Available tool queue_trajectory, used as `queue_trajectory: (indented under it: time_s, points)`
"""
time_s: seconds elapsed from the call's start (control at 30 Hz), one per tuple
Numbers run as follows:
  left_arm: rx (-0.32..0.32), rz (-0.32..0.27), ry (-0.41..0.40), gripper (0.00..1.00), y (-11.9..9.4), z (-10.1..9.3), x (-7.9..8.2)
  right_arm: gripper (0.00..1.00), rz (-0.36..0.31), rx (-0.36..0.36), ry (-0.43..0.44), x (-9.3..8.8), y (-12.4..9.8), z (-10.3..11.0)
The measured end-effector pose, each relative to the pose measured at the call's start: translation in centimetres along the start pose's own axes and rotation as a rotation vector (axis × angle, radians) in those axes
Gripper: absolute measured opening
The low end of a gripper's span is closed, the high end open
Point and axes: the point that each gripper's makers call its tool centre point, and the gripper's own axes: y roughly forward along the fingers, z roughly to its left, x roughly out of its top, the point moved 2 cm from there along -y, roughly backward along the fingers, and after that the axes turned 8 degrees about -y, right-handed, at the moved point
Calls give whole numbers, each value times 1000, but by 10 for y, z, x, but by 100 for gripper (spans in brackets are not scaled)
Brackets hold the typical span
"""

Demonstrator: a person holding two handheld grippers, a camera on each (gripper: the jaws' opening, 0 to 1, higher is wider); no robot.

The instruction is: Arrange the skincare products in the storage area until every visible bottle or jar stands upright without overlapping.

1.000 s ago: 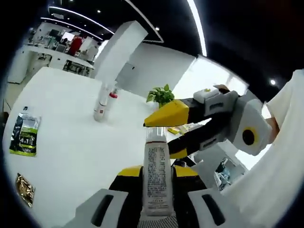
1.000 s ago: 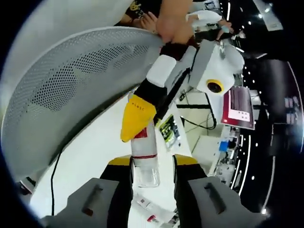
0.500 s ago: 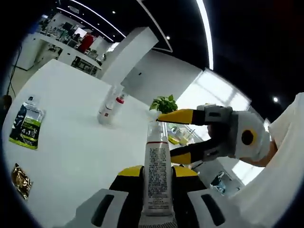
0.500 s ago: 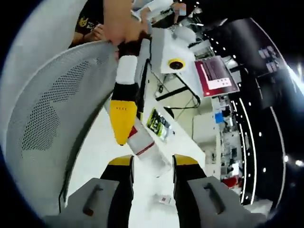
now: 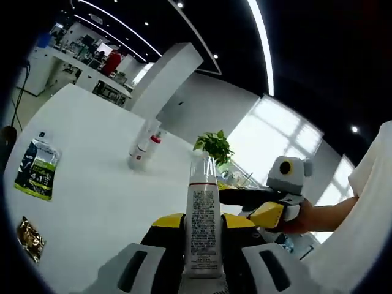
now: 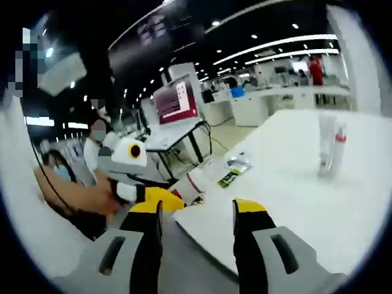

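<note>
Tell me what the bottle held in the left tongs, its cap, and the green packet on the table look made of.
The bottle looks like white opaque plastic, matte, with printed text and a red band. Its cap seems clear glossy plastic, since the background shows through it. The green packet looks like flexible foil or plastic film: flat, printed, slightly shiny. The table reads as smooth white laminate.

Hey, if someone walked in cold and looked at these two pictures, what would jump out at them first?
Probably the white tube clamped between the left gripper jaws, cap end pointing away. Next, the two bottles standing together far off on the white table, and the green sachet lying flat at its left edge.
</note>
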Motion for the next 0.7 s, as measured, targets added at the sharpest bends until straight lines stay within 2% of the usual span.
queue_trajectory:
  time_s: [0.07, 0.1, 0.13, 0.27, 0.33, 0.4, 0.53, 0.7]
  points:
    - [1, 16, 11, 22, 2, -1, -3, 47, -46, -7, 108, -3, 1, -3]
    - [0, 30, 28, 22, 3, -2, -6, 50, -41, 15, 161, -6, 2, -2]
    - [-4, 41, 39, 22, 3, -3, -8, 51, -32, 3, 200, -10, 4, -3]
    - [-36, 78, 83, 22, 3, -11, -17, 50, -19, 29, 199, -16, 8, 4]
    - [-55, 84, 95, 22, 2, -15, -19, 47, -20, 31, 185, -15, 8, 4]
    - [-69, 87, 90, 22, 2, -16, -18, 42, -32, 51, 228, -15, 9, 5]
    - [-100, 91, 89, 22, 1, -21, -19, 34, -28, 57, 244, -16, 12, 7]
    - [-94, 136, 115, 23, 5, -22, -29, 28, -24, 56, 239, -20, 13, 7]
